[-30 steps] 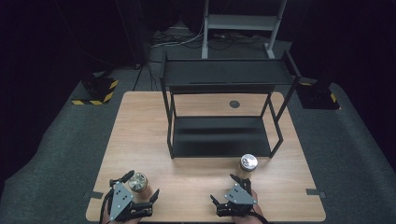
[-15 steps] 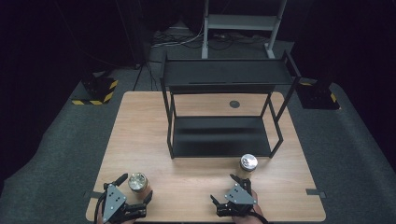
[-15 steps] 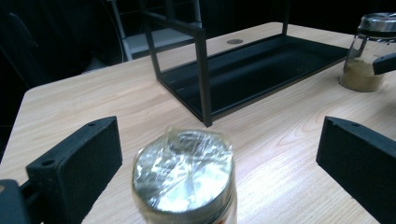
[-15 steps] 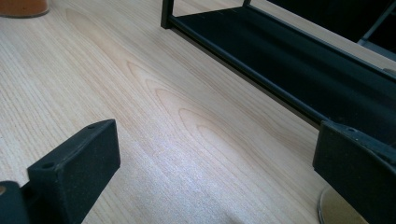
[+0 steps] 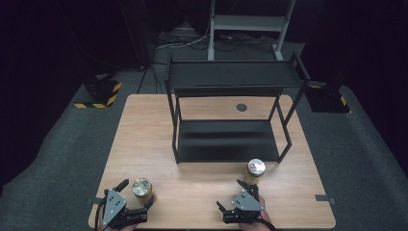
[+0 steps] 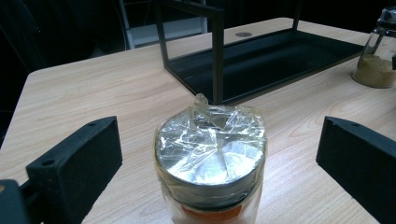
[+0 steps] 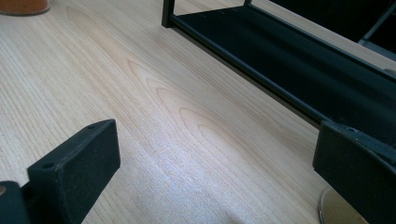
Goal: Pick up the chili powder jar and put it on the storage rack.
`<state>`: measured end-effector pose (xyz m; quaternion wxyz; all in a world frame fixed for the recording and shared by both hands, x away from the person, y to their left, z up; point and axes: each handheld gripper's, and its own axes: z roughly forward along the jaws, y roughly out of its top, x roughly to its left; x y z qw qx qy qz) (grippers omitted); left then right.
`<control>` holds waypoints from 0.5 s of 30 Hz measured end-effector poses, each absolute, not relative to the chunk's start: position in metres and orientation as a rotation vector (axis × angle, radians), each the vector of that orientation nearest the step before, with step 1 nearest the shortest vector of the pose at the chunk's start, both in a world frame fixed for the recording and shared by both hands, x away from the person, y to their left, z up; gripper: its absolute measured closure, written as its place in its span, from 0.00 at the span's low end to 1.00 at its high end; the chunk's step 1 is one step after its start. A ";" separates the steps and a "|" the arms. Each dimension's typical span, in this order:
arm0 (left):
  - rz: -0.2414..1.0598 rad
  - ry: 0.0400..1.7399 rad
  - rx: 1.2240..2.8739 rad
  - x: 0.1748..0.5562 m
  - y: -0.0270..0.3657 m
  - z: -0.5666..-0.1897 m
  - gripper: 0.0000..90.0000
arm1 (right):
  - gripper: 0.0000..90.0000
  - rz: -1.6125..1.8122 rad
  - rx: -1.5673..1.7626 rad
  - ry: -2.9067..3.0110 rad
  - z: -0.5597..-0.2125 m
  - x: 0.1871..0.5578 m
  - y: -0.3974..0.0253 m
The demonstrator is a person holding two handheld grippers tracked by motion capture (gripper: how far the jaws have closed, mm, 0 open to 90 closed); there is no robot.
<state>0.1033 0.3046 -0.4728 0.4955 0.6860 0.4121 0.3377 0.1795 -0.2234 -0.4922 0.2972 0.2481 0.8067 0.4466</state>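
At the near left corner of the surface point(image 5: 144, 139), the left hand-held gripper point(image 5: 133, 196) is spread wide, grasping nothing. Between its two black jaws stands the orange spice jar point(image 5: 142, 188), upright, close to the near edge. In the left gripper view the orange spice jar point(image 6: 210, 161) sits midway between the jaws with clear surface on either side of it, so neither jaw touches it. Its metal lid is wrapped in crinkled clear film, and orange powder shows through the glass below the lid.

Farther in, the black two-tier rack point(image 5: 231, 115) stands at the middle of the surface toward the far edge; both its shelves look bare. A small dark round disc point(image 5: 241, 107) is set into the surface behind the rack, near the far edge.

To the right, the second spice jar point(image 5: 255, 169) stands upright just outside the near right corner of the rack's lower shelf. In the left gripper view that same jar point(image 6: 377, 51) holds a tan powder under a silver cap.

Near the near edge, right of centre, the right hand-held gripper point(image 5: 238, 195) is likewise released, its jaws wide apart over bare wood and closing on nothing. The second spice jar stands just beyond its right jaw, apart from it.
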 end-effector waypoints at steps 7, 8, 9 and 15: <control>0.803 1.008 1.659 0.108 0.305 -0.477 0.01 | 0.00 1.190 0.661 2.143 -0.492 0.180 -0.224; 0.802 1.008 1.665 0.109 0.305 -0.477 0.02 | 0.00 1.191 0.661 2.143 -0.492 0.180 -0.224; 0.799 1.011 1.664 0.109 0.305 -0.478 0.02 | 0.00 1.192 0.661 2.143 -0.492 0.180 -0.224; 0.790 1.031 1.657 0.113 0.305 -0.481 0.09 | 0.00 1.193 0.667 2.145 -0.492 0.180 -0.224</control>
